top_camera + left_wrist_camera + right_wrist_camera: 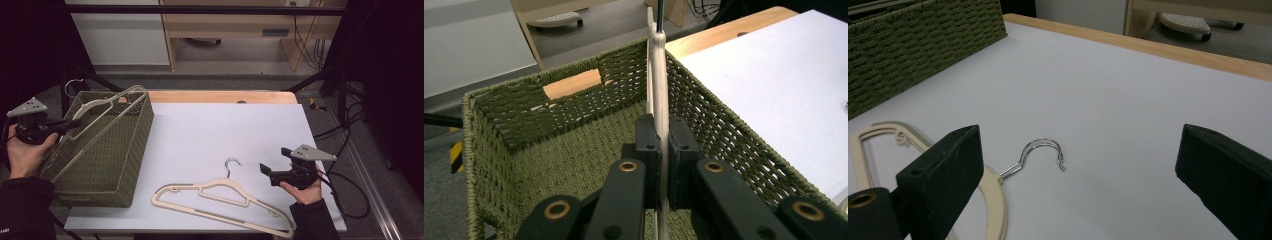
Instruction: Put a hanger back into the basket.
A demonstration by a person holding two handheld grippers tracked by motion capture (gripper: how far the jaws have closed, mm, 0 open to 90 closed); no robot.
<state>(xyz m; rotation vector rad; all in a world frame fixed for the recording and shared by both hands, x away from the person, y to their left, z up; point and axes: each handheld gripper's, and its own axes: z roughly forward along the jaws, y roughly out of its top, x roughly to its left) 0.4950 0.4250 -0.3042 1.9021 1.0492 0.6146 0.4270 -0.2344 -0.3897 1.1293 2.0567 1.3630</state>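
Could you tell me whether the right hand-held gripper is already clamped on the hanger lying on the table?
No: the right hand-held gripper has its jaws wide apart, with the hanger's metal hook lying free between them.

high view looks down over the table; both tongs views sit close, sharing the basket (105, 150).
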